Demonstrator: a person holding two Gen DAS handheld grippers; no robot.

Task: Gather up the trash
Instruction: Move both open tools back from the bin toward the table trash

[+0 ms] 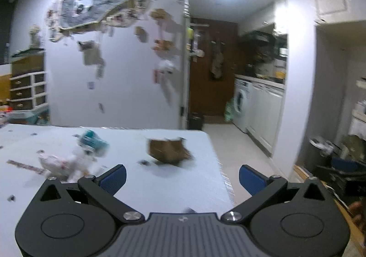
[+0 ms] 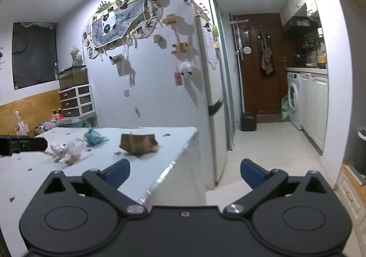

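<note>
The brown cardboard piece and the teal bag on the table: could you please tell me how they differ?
The brown cardboard piece is stiff, boxy and torn; the teal bag is soft, crumpled and thin. The cardboard looks larger and lies nearer the table's right edge, apart; the bag sits farther left, beside white wrappers. Both rest on the table, ungrasped.

Both cameras sit low behind their own tool and look forward along its 2 fingers. The left wrist view looks from above the white table (image 1: 160,188) near its right edge, across to the far edge, and is blurred. The right wrist view looks from further right, over the table's right edge (image 2: 169,165) and the floor beside it. The 2 views share the brown paper bag (image 1: 169,149) (image 2: 138,142), the decorated wall (image 1: 96,7) (image 2: 119,25), the brown door and the washing machine.
</note>
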